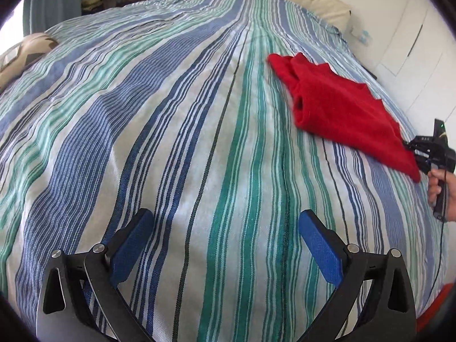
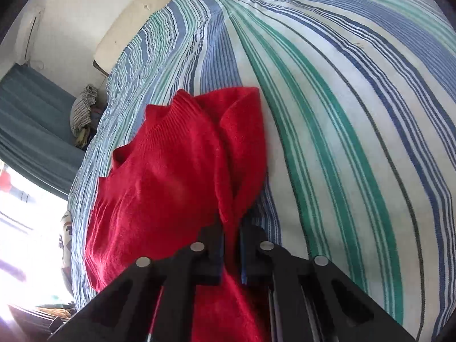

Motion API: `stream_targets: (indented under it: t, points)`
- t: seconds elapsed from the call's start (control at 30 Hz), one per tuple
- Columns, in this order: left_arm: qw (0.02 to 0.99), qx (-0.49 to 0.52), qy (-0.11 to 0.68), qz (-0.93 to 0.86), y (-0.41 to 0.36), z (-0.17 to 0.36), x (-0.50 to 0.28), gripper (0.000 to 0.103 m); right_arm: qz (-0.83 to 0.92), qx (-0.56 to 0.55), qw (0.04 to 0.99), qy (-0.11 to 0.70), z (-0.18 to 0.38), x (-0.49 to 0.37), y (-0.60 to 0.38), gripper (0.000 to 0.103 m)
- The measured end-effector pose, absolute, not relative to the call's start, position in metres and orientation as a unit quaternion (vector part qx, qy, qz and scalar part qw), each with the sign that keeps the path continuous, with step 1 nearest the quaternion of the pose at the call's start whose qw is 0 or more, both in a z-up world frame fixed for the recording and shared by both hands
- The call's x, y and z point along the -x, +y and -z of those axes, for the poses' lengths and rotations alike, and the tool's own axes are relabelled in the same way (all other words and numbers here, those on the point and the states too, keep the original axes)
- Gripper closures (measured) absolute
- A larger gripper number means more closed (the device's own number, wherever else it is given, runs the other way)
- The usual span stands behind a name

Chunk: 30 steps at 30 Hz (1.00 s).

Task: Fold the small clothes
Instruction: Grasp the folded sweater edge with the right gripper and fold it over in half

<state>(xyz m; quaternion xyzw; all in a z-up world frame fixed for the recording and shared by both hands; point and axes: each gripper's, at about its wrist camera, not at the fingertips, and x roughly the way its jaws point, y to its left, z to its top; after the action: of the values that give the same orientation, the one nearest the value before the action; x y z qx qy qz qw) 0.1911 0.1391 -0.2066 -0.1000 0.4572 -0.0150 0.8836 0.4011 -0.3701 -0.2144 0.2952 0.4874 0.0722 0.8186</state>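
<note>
Left wrist view: left gripper (image 1: 225, 245) spread wide, empty, over striped woven bedspread (image 1: 171, 142). Red knit garment (image 1: 336, 105), scalloped hem, bunched near bed's right edge, clamped by right gripper (image 2: 230, 228). Cream pillow (image 1: 313, 2) at far corner; blue curtain (image 2: 34, 119) beside bed.

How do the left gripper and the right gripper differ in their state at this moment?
The left gripper stands open and empty above the striped bedspread; the right gripper is shut on the red garment. The left one is far from the garment; the right one touches it. Both have black frames and blue pads.
</note>
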Motion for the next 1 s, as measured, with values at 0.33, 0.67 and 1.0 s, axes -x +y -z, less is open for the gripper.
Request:
stream_targets:
  t: [0.33, 0.67, 1.0]
  points:
    - [0.875, 0.153, 0.458, 0.021, 0.155, 0.203, -0.197, 0.002, -0.192, -0.27, 0.833, 0.444, 0.077, -0.424, -0.251, 0.095]
    - [0.872, 0.166, 0.459, 0.019, 0.168, 0.201, -0.194, 0.002, -0.242, -0.154, 0.774, 0.564, 0.156, -0.451, -0.041, 0.073]
    - [0.863, 0.205, 0.462, 0.019, 0.178, 0.201, -0.196, 0.002, -0.328, -0.19, 0.791, 0.48, 0.098, -0.417, -0.094, 0.034]
